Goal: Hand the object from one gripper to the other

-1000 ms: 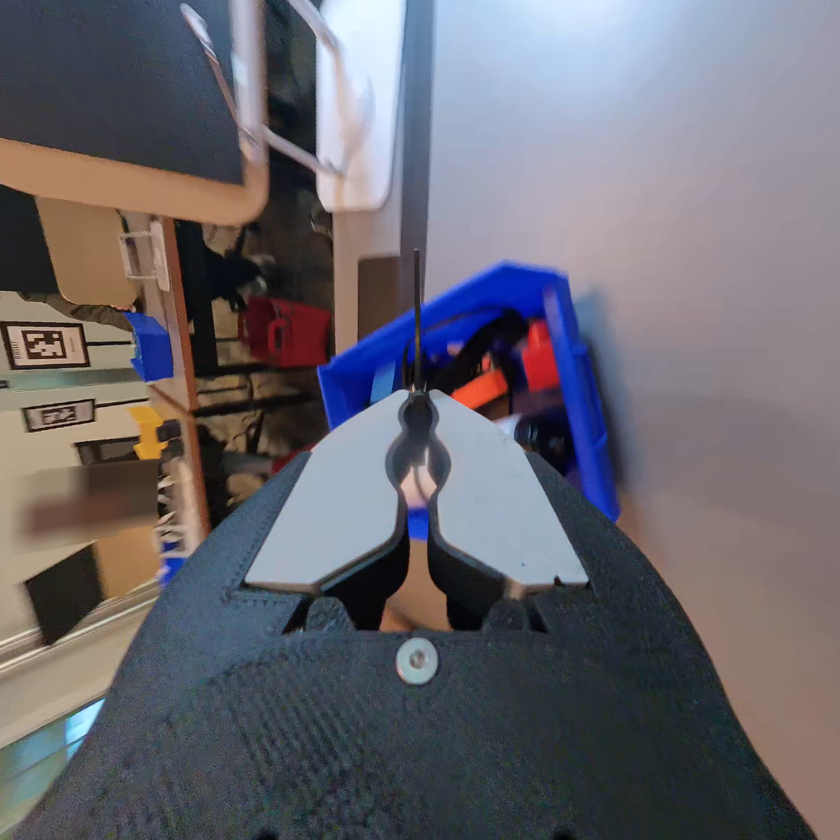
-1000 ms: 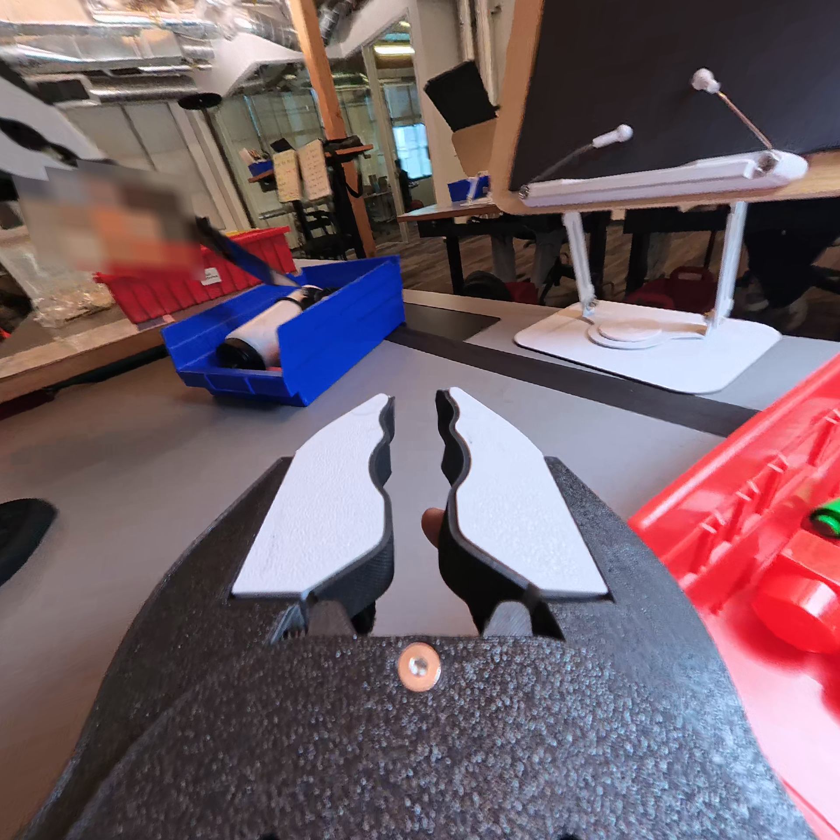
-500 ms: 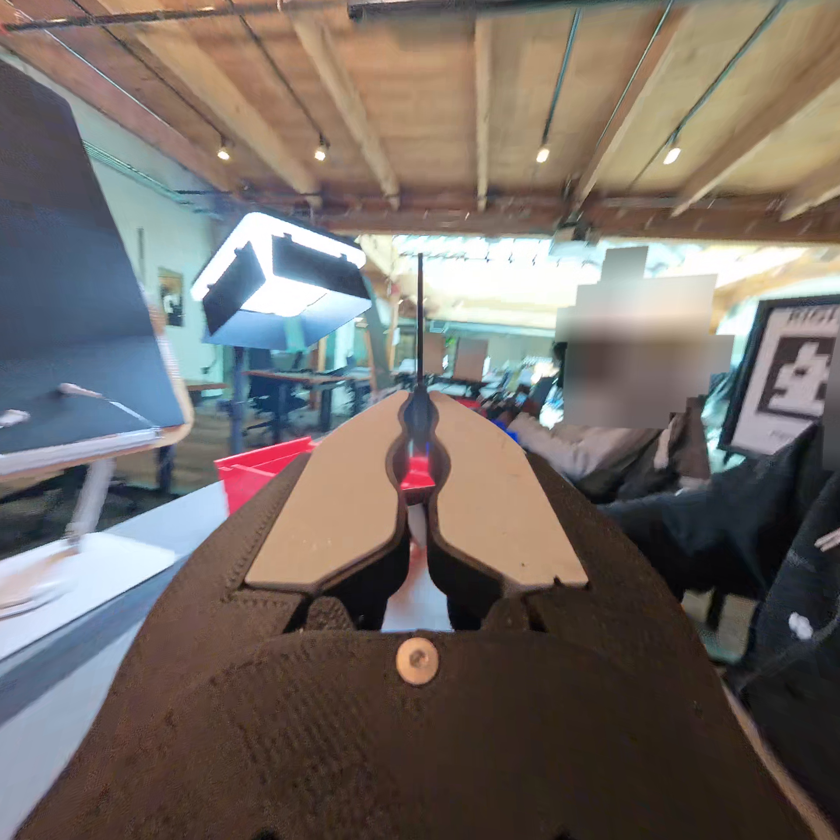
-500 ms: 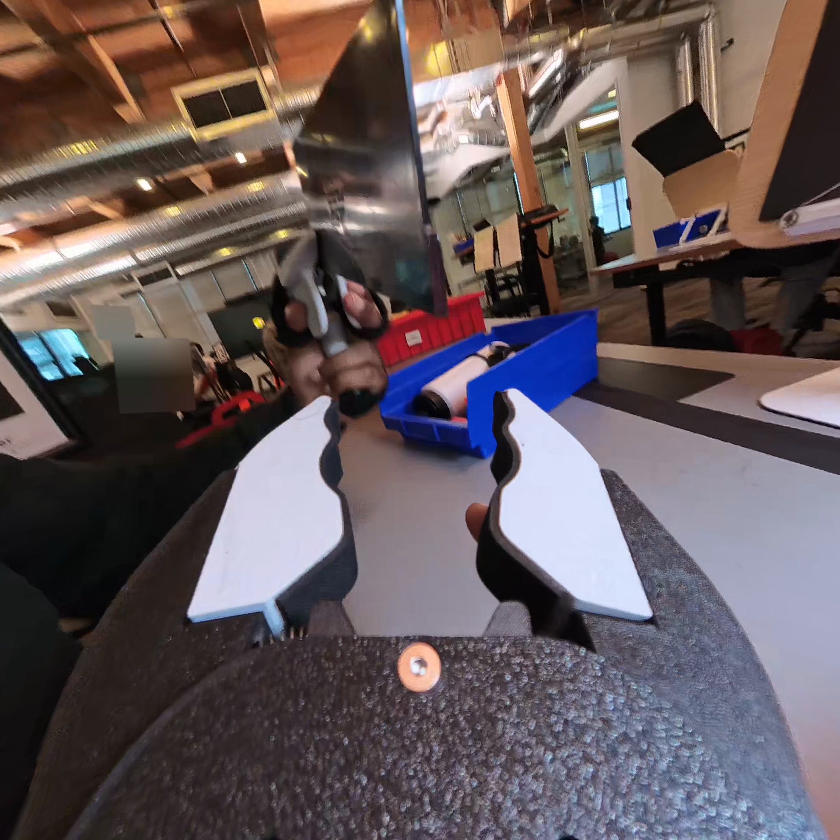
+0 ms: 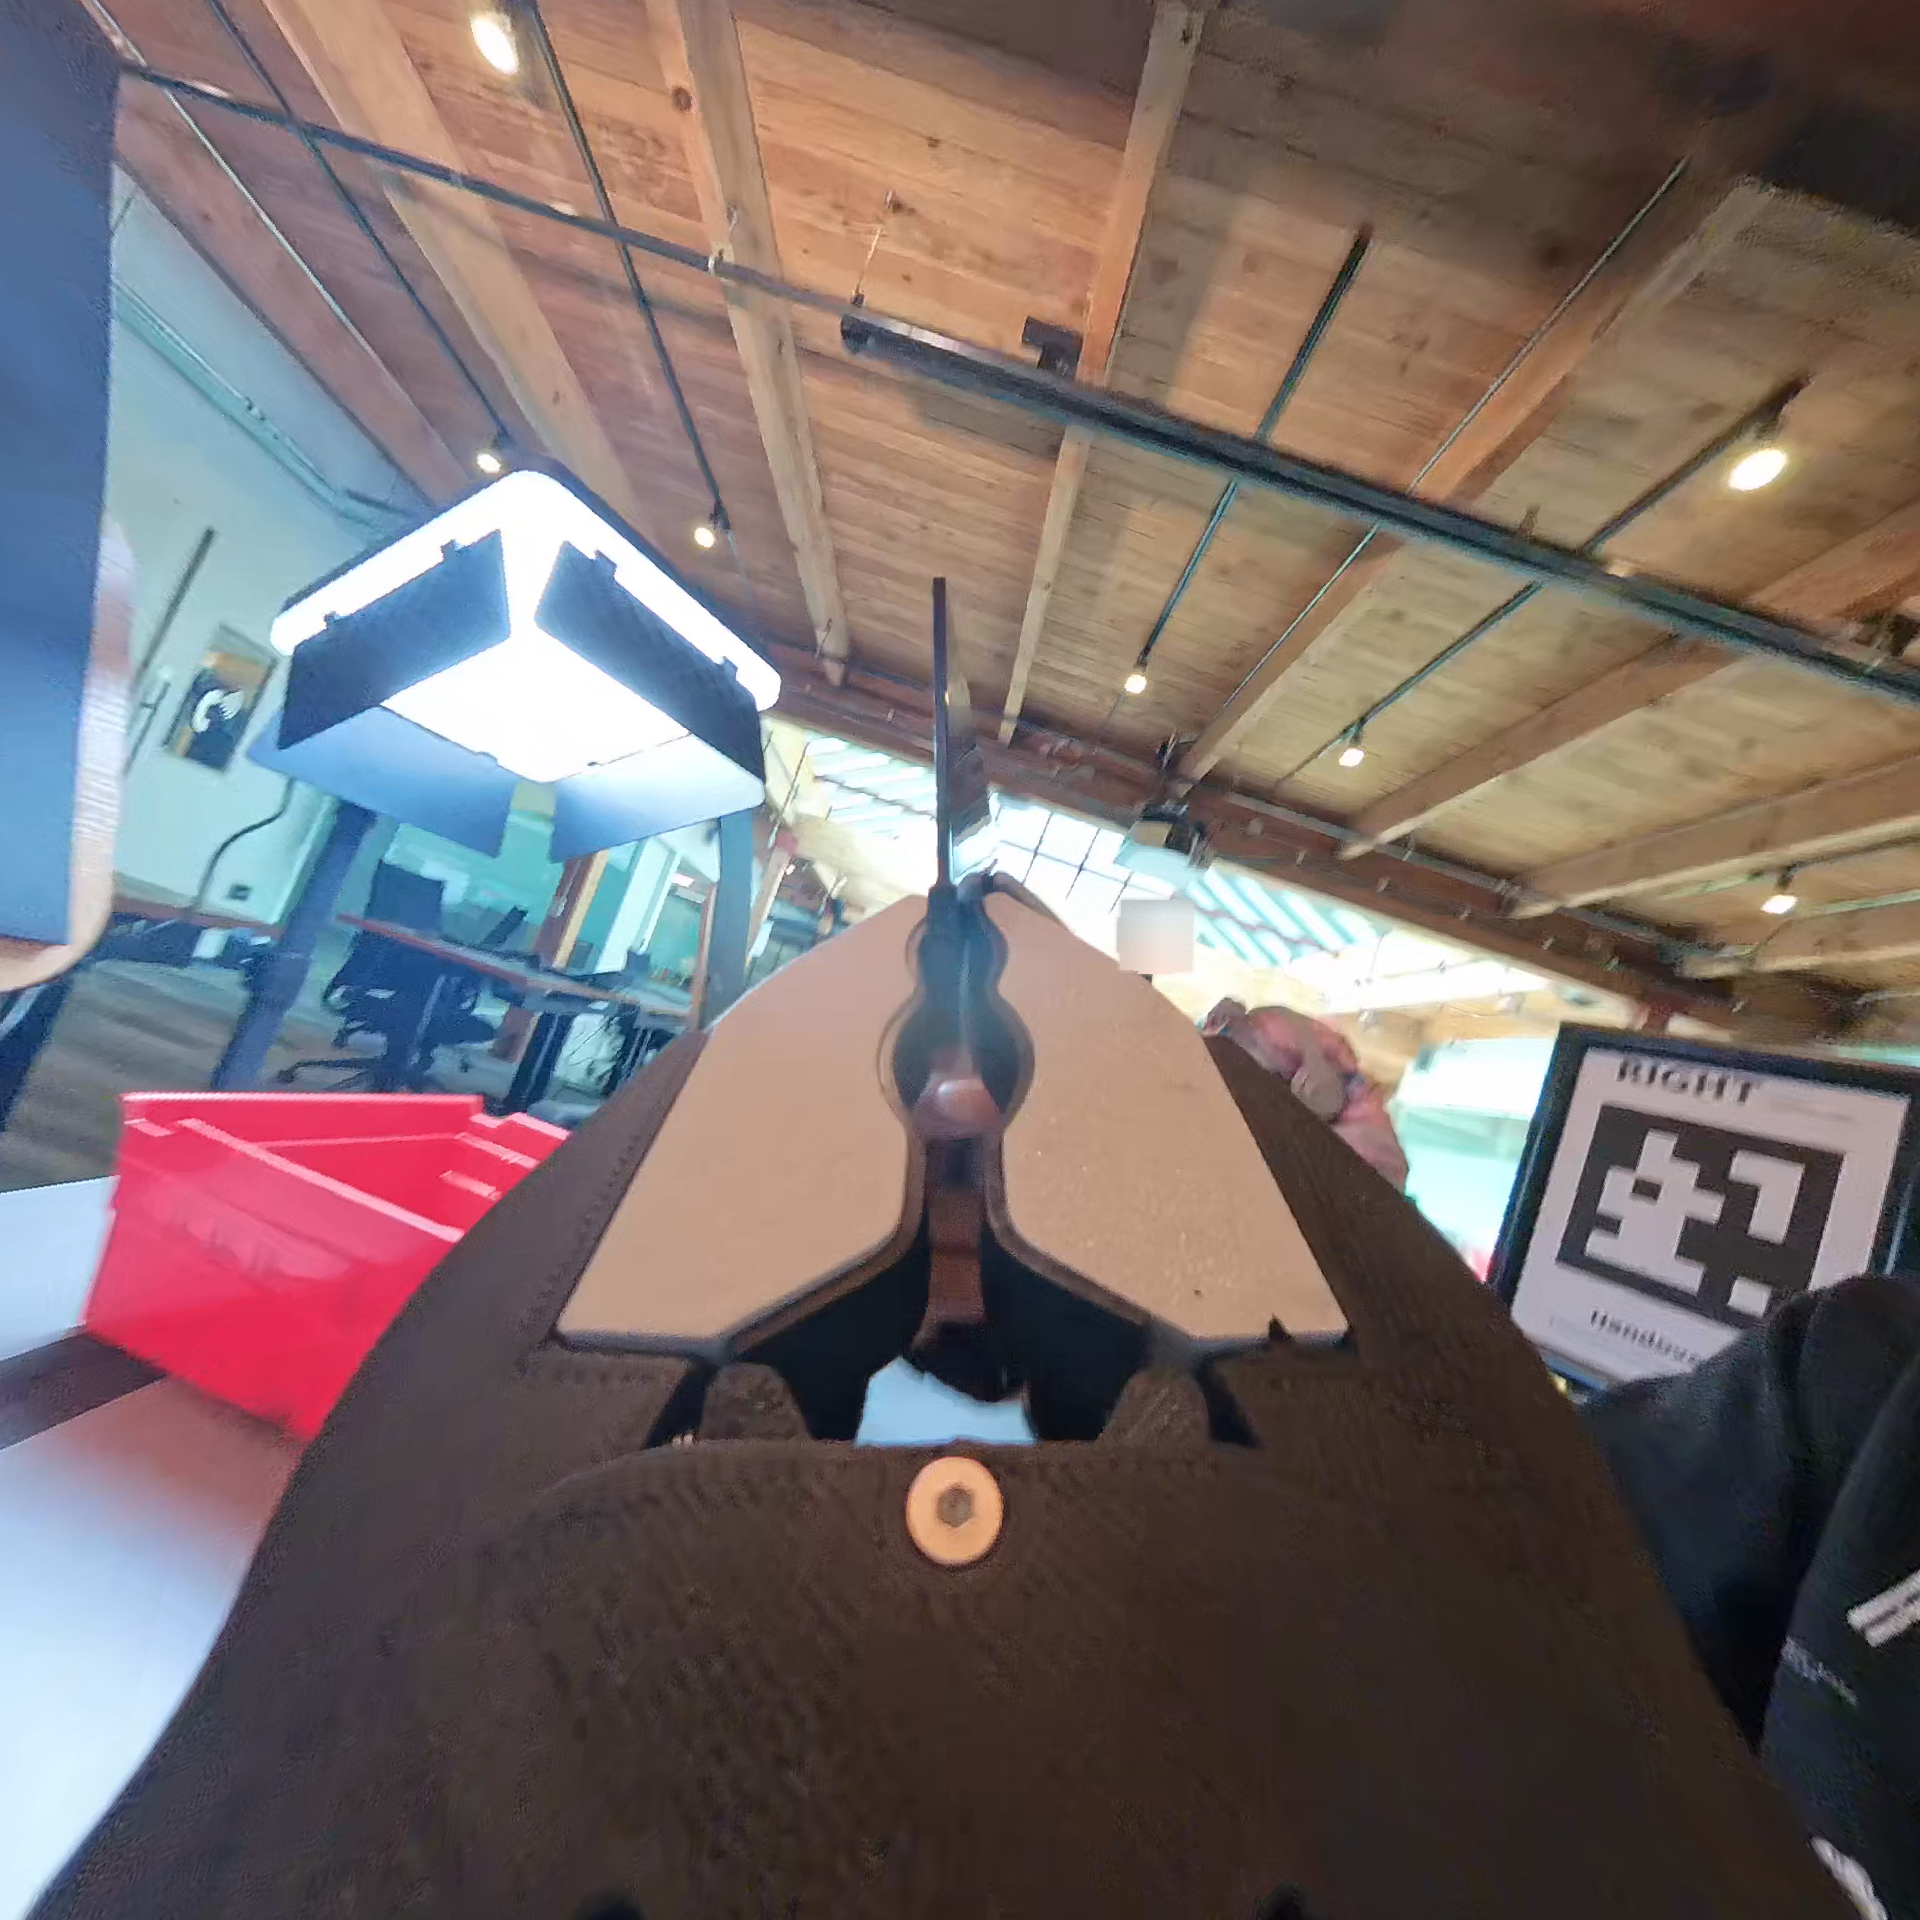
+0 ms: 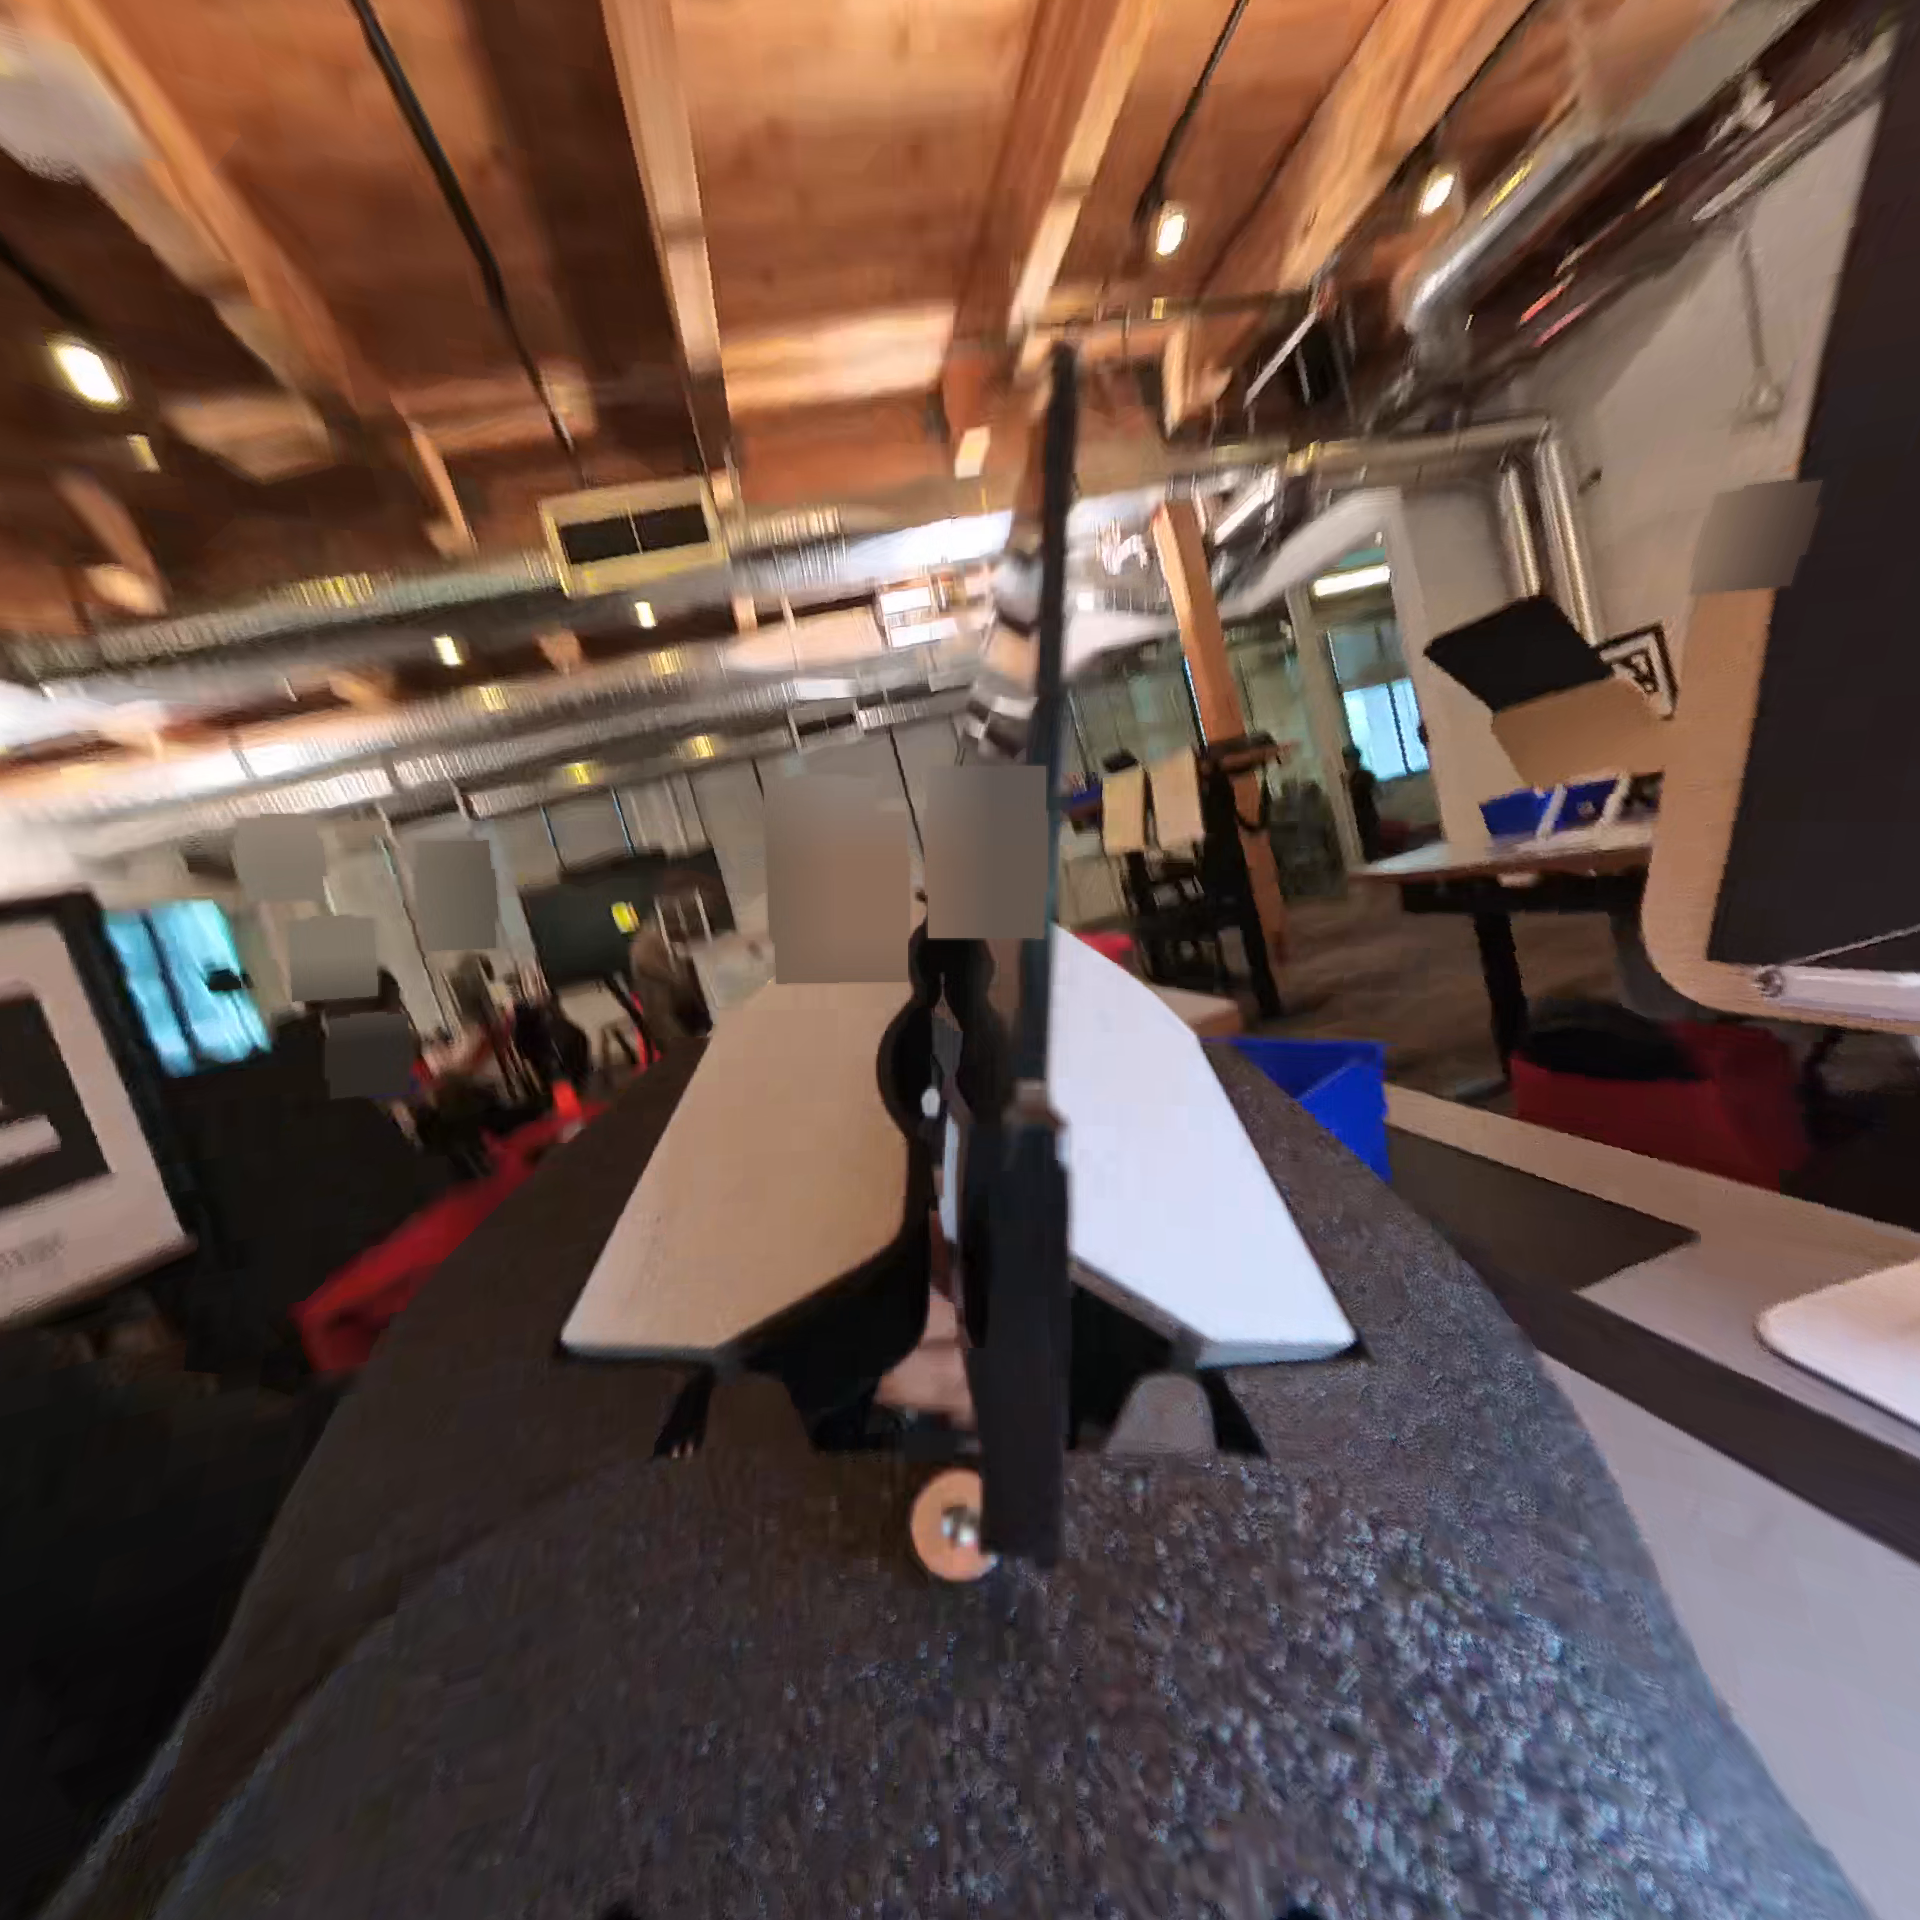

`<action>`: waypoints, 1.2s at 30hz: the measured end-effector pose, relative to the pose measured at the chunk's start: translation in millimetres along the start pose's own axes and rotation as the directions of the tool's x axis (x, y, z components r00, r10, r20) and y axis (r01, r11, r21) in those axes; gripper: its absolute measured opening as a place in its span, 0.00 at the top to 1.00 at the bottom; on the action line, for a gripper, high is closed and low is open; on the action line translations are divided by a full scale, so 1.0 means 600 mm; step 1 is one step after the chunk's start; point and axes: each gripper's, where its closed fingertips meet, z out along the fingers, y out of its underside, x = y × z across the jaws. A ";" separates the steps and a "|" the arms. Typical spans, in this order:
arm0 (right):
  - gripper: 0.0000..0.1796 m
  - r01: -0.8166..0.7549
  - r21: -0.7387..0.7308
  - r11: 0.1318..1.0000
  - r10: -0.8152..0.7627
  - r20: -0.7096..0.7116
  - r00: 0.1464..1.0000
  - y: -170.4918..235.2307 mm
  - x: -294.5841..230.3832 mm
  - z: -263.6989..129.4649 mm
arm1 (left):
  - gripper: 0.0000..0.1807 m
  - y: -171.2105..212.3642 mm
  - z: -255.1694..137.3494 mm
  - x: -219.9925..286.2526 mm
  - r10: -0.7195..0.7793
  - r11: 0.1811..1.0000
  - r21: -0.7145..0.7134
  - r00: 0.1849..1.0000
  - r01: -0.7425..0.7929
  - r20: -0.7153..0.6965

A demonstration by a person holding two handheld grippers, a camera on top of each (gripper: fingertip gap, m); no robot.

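Observation:
The object is a thin black flat sheet, seen edge-on. In the left wrist view the sheet (image 5: 943, 727) sticks up past my left gripper (image 5: 951, 914), which is shut on its lower part and tilted up toward the ceiling. In the right wrist view the same sheet (image 6: 1049, 623) runs upright between the fingers of my right gripper (image 6: 977, 966) and down over the gripper body. The right jaws stand close together against the sheet. The exact contact is blurred by motion.
A red bin (image 5: 270, 1226) stands on the grey table (image 5: 104, 1558) at the left. A blue bin (image 6: 1330, 1091) and a white lamp base (image 6: 1849, 1340) sit on the table at the right. A lit softbox (image 5: 520, 665) and a marker board (image 5: 1704, 1195) stand beyond it. The grippers' ends are close to 6 centimetres from one another.
My right gripper went from wide open and apart from the sheet to closed around it. My left gripper swung up from the blue bin with the sheet and now tilts higher.

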 end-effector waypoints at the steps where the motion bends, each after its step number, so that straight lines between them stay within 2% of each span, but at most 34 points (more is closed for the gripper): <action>1: 0.98 0.066 -0.082 0.994 -0.066 0.007 0.998 0.004 -0.006 0.009 | 0.97 -0.003 -0.011 -0.002 0.044 0.997 -0.056 0.999 -0.043 0.016; 4: 0.98 0.227 -0.308 0.924 -0.238 0.002 0.971 0.018 -0.014 0.011 | 0.88 -0.013 -0.050 -0.023 0.261 0.932 -0.283 0.961 -0.226 0.093; 7: 0.98 0.338 -0.533 0.775 -0.377 0.039 0.925 0.058 -0.007 -0.019 | 0.84 -0.013 -0.078 -0.031 0.473 0.771 -0.519 0.878 -0.369 0.078; 9: 0.98 0.370 -0.641 0.672 -0.408 0.095 0.908 0.093 -0.002 -0.041 | 0.83 0.008 -0.082 -0.020 0.508 0.680 -0.618 0.861 -0.395 0.009; 11: 0.99 0.350 -0.730 0.587 -0.367 0.146 0.919 0.135 -0.003 -0.057 | 0.82 0.046 -0.079 -0.005 0.491 0.607 -0.686 0.868 -0.402 -0.074; 14: 0.99 0.317 -0.771 0.553 -0.271 0.194 0.943 0.180 -0.018 -0.057 | 0.82 0.116 -0.083 0.001 0.495 0.452 -0.777 0.848 -0.439 -0.192; 15: 0.99 0.313 -0.773 0.552 -0.256 0.200 0.946 0.187 -0.022 -0.054 | 0.84 0.136 -0.084 0.008 0.465 0.432 -0.784 0.855 -0.446 -0.230; 17: 0.98 0.327 -0.769 0.549 -0.260 0.215 0.941 0.191 -0.025 -0.052 | 0.96 0.148 -0.078 0.007 0.457 0.444 -0.777 0.859 -0.446 -0.232; 19: 0.96 0.372 -0.713 0.594 -0.291 0.241 0.926 0.173 -0.032 -0.044 | 0.98 0.139 -0.066 0.016 0.417 0.521 -0.735 0.881 -0.433 -0.223; 21: 0.92 0.351 -0.600 0.719 -0.299 0.188 0.935 0.131 -0.037 -0.024 | 0.99 0.117 -0.049 0.031 0.379 0.628 -0.659 0.902 -0.413 -0.204; 23: 0.84 0.306 -0.487 0.818 -0.260 0.162 0.952 0.092 -0.044 -0.016 | 0.99 0.089 -0.038 0.044 0.354 0.714 -0.578 0.916 -0.394 -0.187; 27: 0.77 0.273 -0.444 0.853 -0.222 0.164 0.961 0.086 -0.040 -0.019 | 0.99 0.013 -0.019 0.064 0.294 0.883 -0.345 0.948 -0.319 -0.124; 30: 0.76 0.257 -0.451 0.855 -0.194 0.181 0.964 0.112 -0.044 -0.010 | 0.99 -0.028 -0.017 0.071 0.224 0.952 -0.193 0.970 -0.239 -0.094; 33: 0.78 0.235 -0.441 0.866 -0.170 0.182 0.968 0.137 -0.049 0.004 | 0.99 -0.047 -0.018 0.076 0.154 0.983 -0.086 0.983 -0.163 -0.104; 35: 0.84 0.231 -0.404 0.885 -0.169 0.182 0.969 0.141 -0.054 0.012 | 0.99 -0.043 -0.015 0.076 0.113 0.990 -0.067 0.987 -0.121 -0.113; 36: 0.90 0.225 -0.380 0.897 -0.165 0.185 0.969 0.137 -0.057 0.014 | 0.99 -0.037 -0.014 0.073 0.106 0.991 -0.069 0.989 -0.114 -0.106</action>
